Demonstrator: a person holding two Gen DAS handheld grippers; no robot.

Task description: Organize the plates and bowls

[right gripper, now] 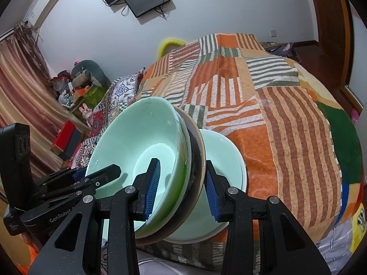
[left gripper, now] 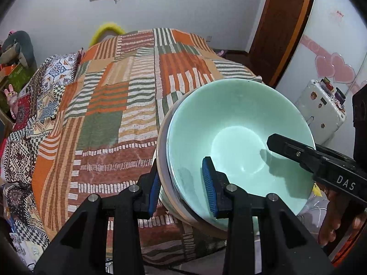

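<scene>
Two tools, left (left gripper: 183, 189) and right (right gripper: 181, 189), clamp the stack's rims; two green bowls (right gripper: 142, 137) (one plate (right gripper: 199, 142) between).

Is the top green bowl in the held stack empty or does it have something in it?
Empty: the top green bowl shows a bare glazed bottom, holding only a gripper finger's shadow.

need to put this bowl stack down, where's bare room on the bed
The striped bedspread lies bare from the bowl stack out to the patterned pillows along its far side. It is crowded at the near edge, where both tongs grip the stack's rim, and beyond the pillows.
</scene>
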